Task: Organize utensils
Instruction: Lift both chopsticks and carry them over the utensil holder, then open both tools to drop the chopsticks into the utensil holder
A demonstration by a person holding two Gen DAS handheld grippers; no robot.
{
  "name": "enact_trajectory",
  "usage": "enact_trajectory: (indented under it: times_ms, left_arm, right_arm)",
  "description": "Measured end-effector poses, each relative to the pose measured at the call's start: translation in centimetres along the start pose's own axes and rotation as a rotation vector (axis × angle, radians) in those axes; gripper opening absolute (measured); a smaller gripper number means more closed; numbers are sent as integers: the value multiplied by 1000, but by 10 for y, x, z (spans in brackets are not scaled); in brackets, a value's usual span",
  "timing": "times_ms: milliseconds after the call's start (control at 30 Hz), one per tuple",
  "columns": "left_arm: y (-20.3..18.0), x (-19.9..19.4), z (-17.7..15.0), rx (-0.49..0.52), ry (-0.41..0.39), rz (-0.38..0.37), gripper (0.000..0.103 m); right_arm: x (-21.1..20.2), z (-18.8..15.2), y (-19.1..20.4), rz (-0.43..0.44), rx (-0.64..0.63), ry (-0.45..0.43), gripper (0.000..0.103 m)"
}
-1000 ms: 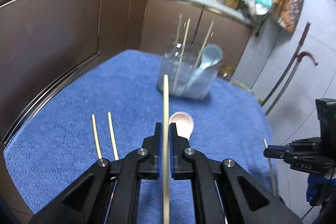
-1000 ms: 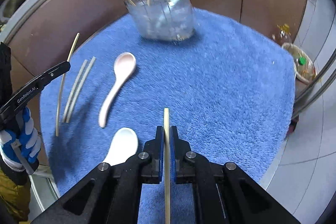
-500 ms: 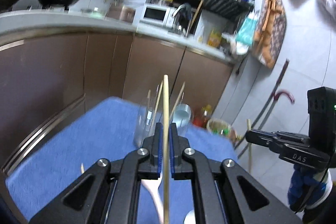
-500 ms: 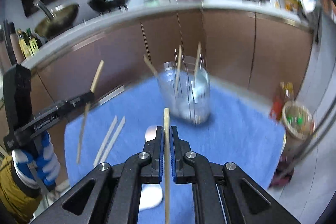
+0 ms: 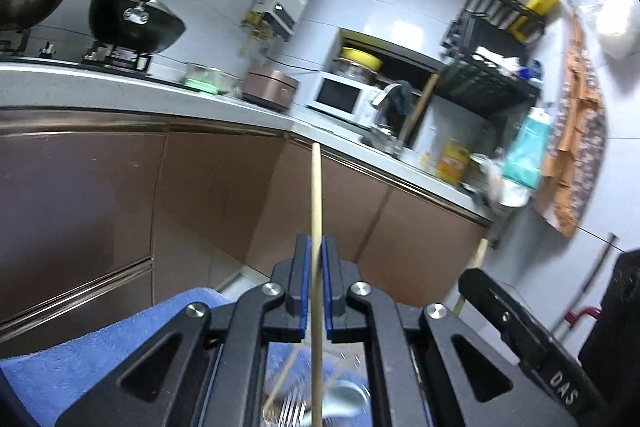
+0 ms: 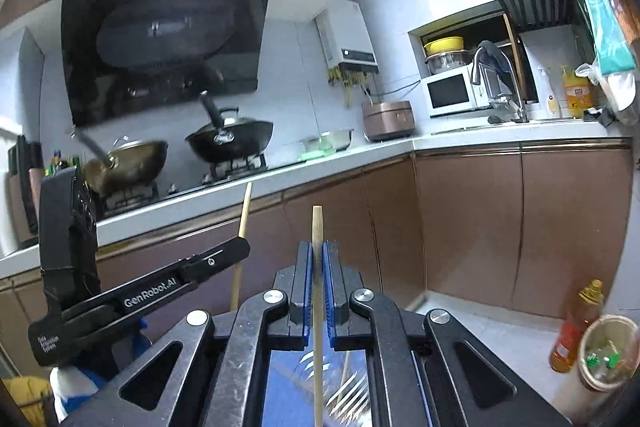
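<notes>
Now each claw holds one thin wooden stick. The left gripper is closed tight on a chopstick that stands straight up between its blue pads, and the right gripper is closed the same way on its own chopstick. Both claws point out across the kitchen, not down at the table. The clear holder sits low, just under the claws, and you can only see a bit of it through the gaps, with a few sticks already leaning inside. I think the step in hand is dropping these two sticks in with the others. To do it well, tip each claw so the bottom end of the stick points into the holder's mouth, go one at a time so the sticks do not bump, and let go only when the tip is well inside. The sticks already there could get in the way, so aim for a free spot. The table has a fuzzy blue towel on it. Behind are brown cupboards, a pale counter, a black wok on the stove, a white microwave and a small bin on the floor.
</notes>
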State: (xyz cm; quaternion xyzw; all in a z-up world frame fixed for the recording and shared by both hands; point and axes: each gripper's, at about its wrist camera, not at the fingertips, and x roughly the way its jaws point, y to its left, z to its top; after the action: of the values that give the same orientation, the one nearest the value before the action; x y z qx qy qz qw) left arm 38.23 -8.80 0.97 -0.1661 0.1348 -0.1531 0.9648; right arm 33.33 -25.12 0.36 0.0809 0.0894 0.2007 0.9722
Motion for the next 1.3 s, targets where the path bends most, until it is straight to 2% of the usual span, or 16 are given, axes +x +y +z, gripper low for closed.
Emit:
enact_trajectory:
  times_ms: [167,367,533,667,767,867,900,1100,1300]
  left_arm:
    - [-2,40,-18,13,-54,108,5]
    - [4,65,-56,29,-95,187,5]
    - [8,73,-80,46,-104,220,5]
    - [11,76,-92,44,-72,228,6]
    - [8,68,-95,61,-57,221,9]
    - [2,58,-96,84,-32,222,25]
    - [0,54,-96,89,-25,221,26]
    - [-14,15,-88,98,-21,221,31]
    - [-32,-47,-78,110,-38,197,33]
  right_arm:
    - [30,-20,-23,10,-4,-19,6]
    - [42,-52,-35,-11,-25,-16,6]
    - [42,-74,-36,-28,-51,21,6]
    - [35,-86,-36,-27,-61,47,6]
    - [28,-91,-38,-12,-40,75,6]
    - [19,-92,-40,-14,-19,80,6]
    - [14,-92,-40,-18,-10,81,7]
    - [-20,-87,-36,-51,16,72,15]
    - [-64,-80,-19,-119,5,93,29]
